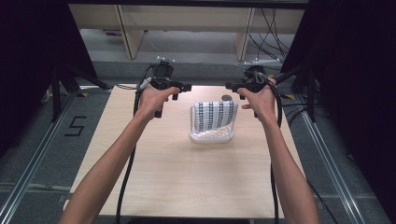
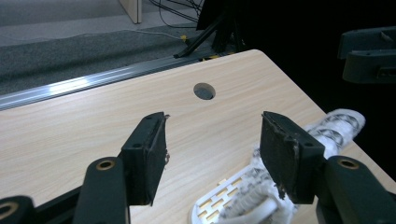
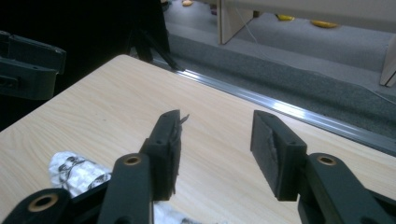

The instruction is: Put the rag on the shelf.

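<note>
While patterned cloth (image 1: 214,115) drapes over slotted white basket (image 1: 211,136), woodgrain table (image 1: 187,177) bare.

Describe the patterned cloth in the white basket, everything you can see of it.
The cloth is white with dark columns of small ornate motifs. It lies bunched in a low white slotted basket near the table's far edge, one flat panel draped up over the back rim and facing the high camera. In the left gripper view a rolled end sticks out past the basket. It looks like soft woven fabric. It touches the basket; both grippers are apart from it, jaws open.
</note>
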The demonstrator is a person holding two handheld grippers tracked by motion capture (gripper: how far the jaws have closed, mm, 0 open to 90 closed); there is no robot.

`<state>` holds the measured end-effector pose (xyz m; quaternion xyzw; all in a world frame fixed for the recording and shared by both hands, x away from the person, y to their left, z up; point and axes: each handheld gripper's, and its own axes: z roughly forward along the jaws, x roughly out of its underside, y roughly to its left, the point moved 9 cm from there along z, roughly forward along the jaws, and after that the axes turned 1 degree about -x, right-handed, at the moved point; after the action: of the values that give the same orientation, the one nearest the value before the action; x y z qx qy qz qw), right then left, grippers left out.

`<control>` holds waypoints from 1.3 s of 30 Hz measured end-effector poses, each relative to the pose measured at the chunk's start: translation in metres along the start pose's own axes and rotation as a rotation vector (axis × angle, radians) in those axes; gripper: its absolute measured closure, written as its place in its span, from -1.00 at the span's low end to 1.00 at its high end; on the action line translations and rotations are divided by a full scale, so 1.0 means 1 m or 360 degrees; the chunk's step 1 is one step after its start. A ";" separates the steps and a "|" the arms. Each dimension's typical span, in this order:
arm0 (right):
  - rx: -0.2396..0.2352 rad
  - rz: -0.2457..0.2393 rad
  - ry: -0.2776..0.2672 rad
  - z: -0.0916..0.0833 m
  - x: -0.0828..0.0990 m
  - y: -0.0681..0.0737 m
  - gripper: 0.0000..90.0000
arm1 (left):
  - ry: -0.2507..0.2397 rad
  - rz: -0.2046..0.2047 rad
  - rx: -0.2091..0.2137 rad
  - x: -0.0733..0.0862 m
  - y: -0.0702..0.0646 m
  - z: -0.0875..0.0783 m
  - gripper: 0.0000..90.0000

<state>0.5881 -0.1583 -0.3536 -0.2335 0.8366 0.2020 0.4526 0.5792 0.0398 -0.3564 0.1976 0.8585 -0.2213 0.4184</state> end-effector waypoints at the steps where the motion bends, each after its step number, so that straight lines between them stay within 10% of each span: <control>1: -0.0008 0.0008 -0.0007 -0.003 0.001 0.001 0.16 | -0.0002 0.0011 0.0009 0.001 -0.002 -0.002 -0.09; 39: -0.0093 -0.0255 -0.0061 -0.072 0.055 0.058 -0.09 | -0.0120 0.0166 0.0212 0.067 -0.055 -0.063 -0.16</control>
<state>0.4803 -0.1623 -0.3565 -0.3089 0.8001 0.1938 0.4763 0.4725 0.0395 -0.3634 0.2609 0.8141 -0.2630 0.4473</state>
